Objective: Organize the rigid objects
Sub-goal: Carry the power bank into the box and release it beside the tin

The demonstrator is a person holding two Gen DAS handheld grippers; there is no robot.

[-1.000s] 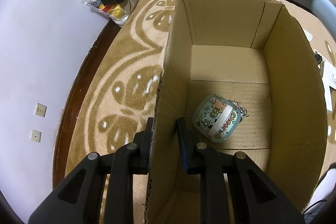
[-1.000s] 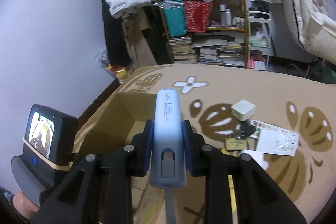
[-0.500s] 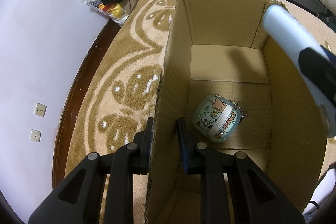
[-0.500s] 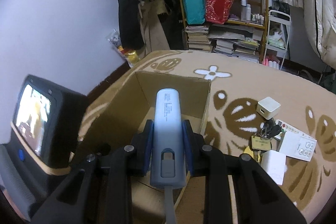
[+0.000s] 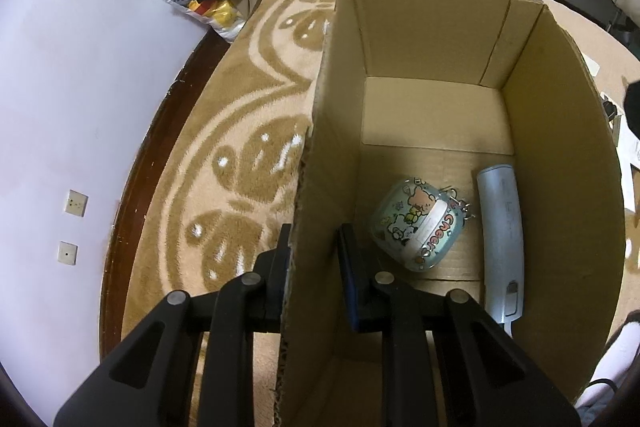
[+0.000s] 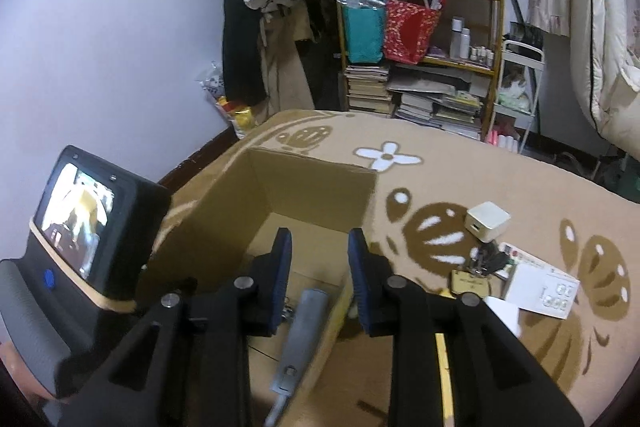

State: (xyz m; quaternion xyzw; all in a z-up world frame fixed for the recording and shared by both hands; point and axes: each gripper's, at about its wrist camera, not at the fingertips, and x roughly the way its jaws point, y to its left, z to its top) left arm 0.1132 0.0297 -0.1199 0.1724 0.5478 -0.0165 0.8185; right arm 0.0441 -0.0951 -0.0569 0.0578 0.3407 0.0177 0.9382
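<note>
Since a second ago: pale blue power bank (image 5: 502,235) left the right gripper (image 6: 318,283), now lies on cardboard box (image 5: 560,155) floor at lower right of left view, beside cartoon-printed case (image 5: 418,223). Right jaws just opened, part open, nothing between them. Left gripper (image 5: 314,267) pinched shut on box's left wall. Power bank's near end cut off, blurred in right view.
</note>
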